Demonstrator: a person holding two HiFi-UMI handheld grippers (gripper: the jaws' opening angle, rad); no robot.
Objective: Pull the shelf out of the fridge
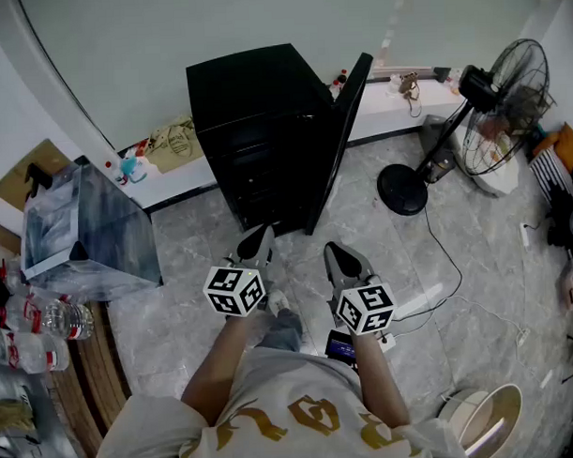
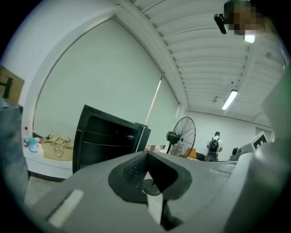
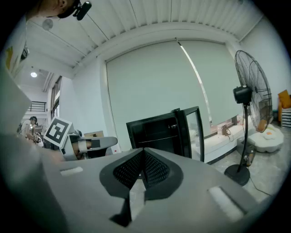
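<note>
Grey left gripper point(image 1: 258, 238), grey right gripper point(image 1: 341, 257): being held empty, jaws together. Thin shelf point(image 3: 156, 139) in black open-door fridge point(image 1: 260, 130) being faced straight ahead, well apart; left nearer.

At your two o'clock a black pedestal fan point(image 1: 505, 98) stands on the grey tiled floor point(image 1: 177, 321), its round base point(image 1: 402, 189) flat on the tiles. A thin cable point(image 1: 447, 249) trails from there toward four o'clock. At nine o'clock sits a translucent storage box point(image 1: 85, 230), with plastic water bottles point(image 1: 46, 318) just beside it at eight. A tan canvas bag point(image 1: 171, 143) rests on the low white ledge point(image 1: 186, 180) at eleven o'clock. In the left gripper view, a person point(image 2: 213, 145) with a backpack stands far off beyond the fan, under a ceiling strip light point(image 2: 229, 99).
</note>
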